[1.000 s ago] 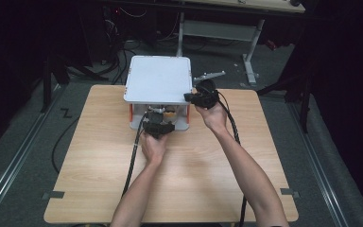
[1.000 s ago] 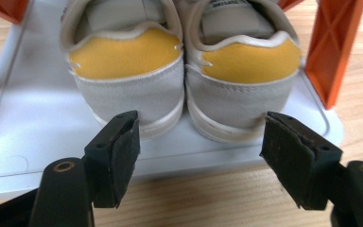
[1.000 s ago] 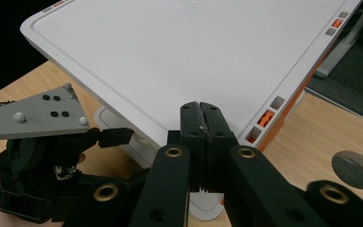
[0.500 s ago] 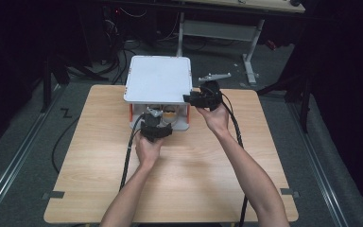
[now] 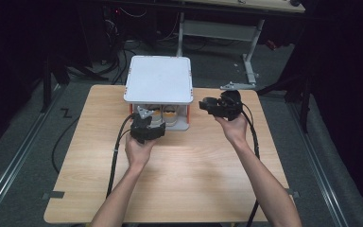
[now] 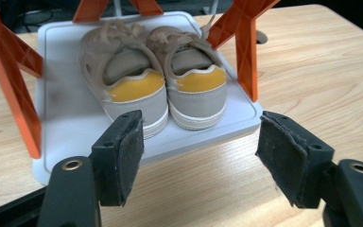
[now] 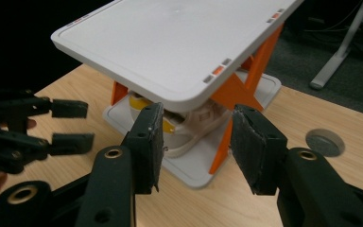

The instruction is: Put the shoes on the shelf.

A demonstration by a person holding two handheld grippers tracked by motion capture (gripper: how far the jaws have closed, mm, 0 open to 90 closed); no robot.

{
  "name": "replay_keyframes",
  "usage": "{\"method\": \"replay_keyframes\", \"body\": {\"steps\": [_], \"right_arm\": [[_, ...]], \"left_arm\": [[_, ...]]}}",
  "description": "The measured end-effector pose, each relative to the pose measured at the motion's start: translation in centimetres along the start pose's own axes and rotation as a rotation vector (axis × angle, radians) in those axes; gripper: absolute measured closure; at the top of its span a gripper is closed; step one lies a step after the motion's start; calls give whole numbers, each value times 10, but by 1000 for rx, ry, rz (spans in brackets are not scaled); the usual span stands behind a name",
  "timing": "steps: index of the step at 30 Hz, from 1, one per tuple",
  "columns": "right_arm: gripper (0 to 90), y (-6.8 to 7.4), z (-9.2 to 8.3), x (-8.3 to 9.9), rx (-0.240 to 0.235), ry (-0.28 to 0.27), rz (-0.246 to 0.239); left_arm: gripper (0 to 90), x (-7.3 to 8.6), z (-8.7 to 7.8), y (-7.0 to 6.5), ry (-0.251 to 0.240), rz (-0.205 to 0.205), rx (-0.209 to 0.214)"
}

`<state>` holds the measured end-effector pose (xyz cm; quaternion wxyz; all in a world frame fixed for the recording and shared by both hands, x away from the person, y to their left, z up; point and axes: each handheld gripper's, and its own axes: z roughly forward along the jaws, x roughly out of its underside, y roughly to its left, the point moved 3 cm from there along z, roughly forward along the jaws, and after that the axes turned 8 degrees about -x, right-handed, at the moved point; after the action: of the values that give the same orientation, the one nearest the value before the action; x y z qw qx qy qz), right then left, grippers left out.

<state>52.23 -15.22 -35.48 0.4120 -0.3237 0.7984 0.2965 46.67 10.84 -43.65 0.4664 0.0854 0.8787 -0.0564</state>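
A pair of shoes (image 6: 156, 80) sits heels-out on the lower shelf of a rack (image 5: 158, 78) at the table's (image 5: 194, 179) 12 o'clock edge. The left gripper (image 6: 198, 151), jaws spread wide, faces the heels from 6 o'clock. The right gripper (image 7: 196, 142), jaws parted, hangs at the rack's 3 o'clock.

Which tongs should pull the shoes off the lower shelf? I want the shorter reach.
Probably the left tongs: they are open, level with the lower shelf and facing the shoes' heels. The right tongs hang off the rack's corner, higher up.
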Motion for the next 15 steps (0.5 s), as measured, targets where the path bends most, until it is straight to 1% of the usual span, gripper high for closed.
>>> {"method": "replay_keyframes", "body": {"steps": [3, 5, 8, 11, 13, 15], "right_arm": [[537, -3, -15, 7, 4, -12, 1], [527, -5, -24, 12, 10, -11, 5], [523, -7, -38, 19, 20, -25, 3], [517, -9, -51, 29, 34, -31, -3], [513, -10, -58, 36, 39, -37, 3], [512, -12, -65, 44, 49, -44, 7]], "left_arm": [[330, 0, -9, 3, 0, 4, 12], [331, 1, -13, 4, -4, 12, 9], [332, 4, -18, 5, -6, 25, 11], [332, 7, -23, 8, 1, 18, 28], [330, 9, -26, 10, 6, 4, 56], [330, 12, -28, 10, -2, -4, 71]]}}
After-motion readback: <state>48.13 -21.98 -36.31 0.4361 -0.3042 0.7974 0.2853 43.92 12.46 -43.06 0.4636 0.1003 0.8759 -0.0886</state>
